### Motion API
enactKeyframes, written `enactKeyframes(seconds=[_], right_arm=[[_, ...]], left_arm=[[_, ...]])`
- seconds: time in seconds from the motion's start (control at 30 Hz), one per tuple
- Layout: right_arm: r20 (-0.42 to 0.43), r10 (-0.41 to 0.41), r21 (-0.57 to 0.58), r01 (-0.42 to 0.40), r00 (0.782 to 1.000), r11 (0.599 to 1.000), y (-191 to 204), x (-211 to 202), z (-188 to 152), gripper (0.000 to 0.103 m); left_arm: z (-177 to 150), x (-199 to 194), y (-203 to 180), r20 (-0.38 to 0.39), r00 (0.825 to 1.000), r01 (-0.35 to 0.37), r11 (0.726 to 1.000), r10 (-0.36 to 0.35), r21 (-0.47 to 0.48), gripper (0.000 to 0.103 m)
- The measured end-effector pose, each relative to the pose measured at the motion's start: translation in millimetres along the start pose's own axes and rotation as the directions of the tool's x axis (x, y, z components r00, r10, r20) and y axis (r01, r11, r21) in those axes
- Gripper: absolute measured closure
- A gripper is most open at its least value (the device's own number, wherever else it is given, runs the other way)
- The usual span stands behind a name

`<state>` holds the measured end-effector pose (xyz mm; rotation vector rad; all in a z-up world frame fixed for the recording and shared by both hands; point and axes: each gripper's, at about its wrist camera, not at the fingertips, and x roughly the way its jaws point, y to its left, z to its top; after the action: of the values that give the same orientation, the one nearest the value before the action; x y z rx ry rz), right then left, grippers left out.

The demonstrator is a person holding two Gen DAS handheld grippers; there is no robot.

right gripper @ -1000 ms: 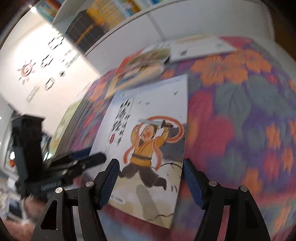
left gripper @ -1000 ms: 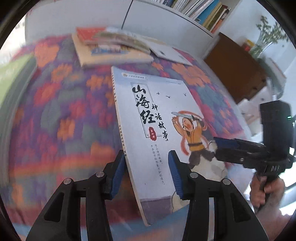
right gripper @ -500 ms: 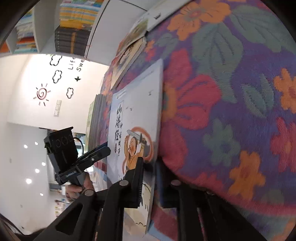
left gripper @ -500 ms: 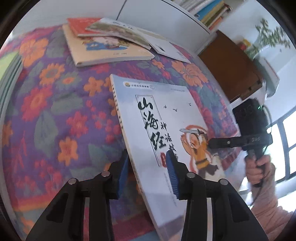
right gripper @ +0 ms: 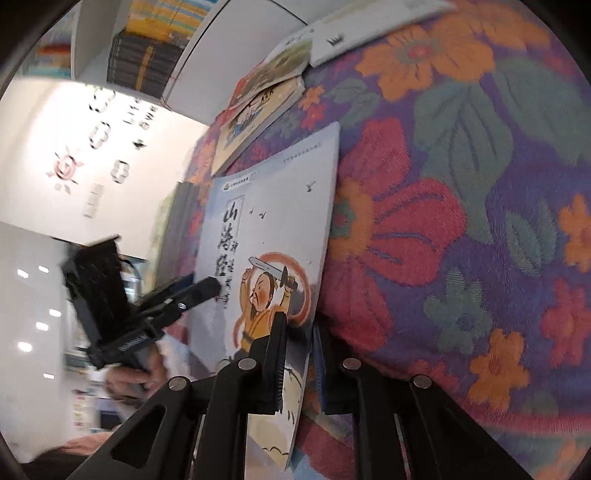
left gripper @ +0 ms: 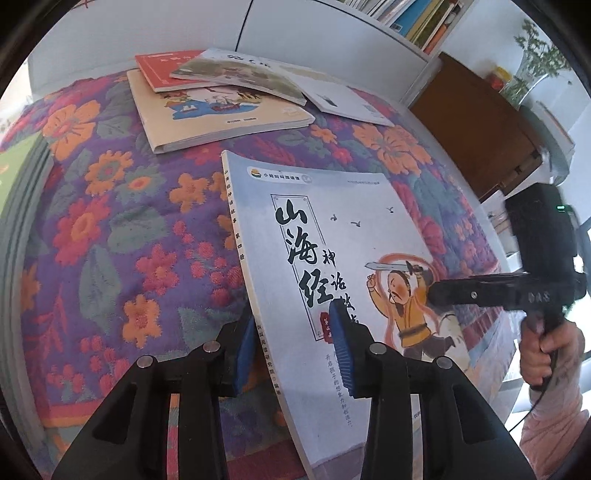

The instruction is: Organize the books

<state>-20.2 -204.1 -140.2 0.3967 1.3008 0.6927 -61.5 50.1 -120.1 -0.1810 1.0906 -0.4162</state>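
A pale blue picture book (left gripper: pixel 332 229) with black brush lettering and a sword-waving figure lies tilted, its near end raised off the flowered cloth (left gripper: pixel 110 221). My left gripper (left gripper: pixel 291 321) straddles the spine edge, one pad under the book and one on the cover, its jaws closing. In the right wrist view the book (right gripper: pixel 273 206) stands edge-on between the pads of my right gripper (right gripper: pixel 298 325), whose jaws are easing open while still pinching the page edge. Each view shows the other gripper: the right gripper (left gripper: pixel 434 291) clamped on the right edge, the left gripper (right gripper: pixel 212 288) on the left edge.
A loose pile of picture books (left gripper: pixel 221 103) and a white booklet (left gripper: pixel 343 99) lie at the far side of the cloth. A green-edged stack (left gripper: pixel 18 177) sits at the left. Behind are a white bookshelf (left gripper: pixel 406 18) and a brown cabinet (left gripper: pixel 472 129). A hand (left gripper: pixel 546 350) grips the right handle.
My right gripper went from wide open around the book's corner to pinched on its edge. The left jaws narrowed onto the spine side, and the book tilted up.
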Motion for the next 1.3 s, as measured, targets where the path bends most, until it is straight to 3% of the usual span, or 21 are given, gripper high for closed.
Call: enactKeyframes(seconds=[0.1, 0.17, 0.23, 0.33, 0.5, 0.83, 1.3], right_arm=[[0.009, -0.1, -0.052, 0.1, 0.995, 0.994, 21.6, -1.6, -3.5, 0.086], [0.019, -0.111, -0.079, 0.112, 0.994, 0.991, 32.1, -4.4, -5.7, 0.086], [0.029, -0.103, -0.11, 0.106, 0.994, 0.988, 43.7, -9.2, -7.5, 0.086], [0.051, -0.105, -0.158, 0.111, 0.993, 0.981, 60.2, -16.0, -11.1, 0.086], [0.074, -0.095, -0.185, 0.107, 0.993, 0.977, 80.0, -23.3, -19.1, 0.086], [0.149, -0.133, -0.255, 0.168, 0.98, 0.952, 118.4, -40.5, -36.0, 0.086], [0.188, -0.068, -0.303, 0.124, 0.98, 0.945, 165.5, -36.0, -40.6, 0.086]], left_arm=[[1.2, -5.3, -7.0, 0.008, 0.999, -0.04, 0.999, 0.04, 0.023, 0.068], [1.5, -13.8, -10.8, 0.03, 0.999, -0.031, 0.999, 0.03, 0.032, 0.068], [2.6, -22.6, -14.4, 0.043, 0.999, -0.008, 0.999, 0.006, 0.039, 0.068], [2.2, -29.7, -18.5, 0.063, 0.997, -0.048, 0.997, 0.044, 0.059, 0.068], [-3.1, -43.5, -13.8, 0.086, 0.996, -0.032, 0.999, 0.029, 0.037, 0.068], [-11.4, -71.0, -21.6, 0.141, 0.99, -0.035, 0.997, 0.025, 0.066, 0.068], [-21.6, -116.3, 7.6, 0.227, 0.973, -0.038, 0.999, 0.03, 0.029, 0.067]])
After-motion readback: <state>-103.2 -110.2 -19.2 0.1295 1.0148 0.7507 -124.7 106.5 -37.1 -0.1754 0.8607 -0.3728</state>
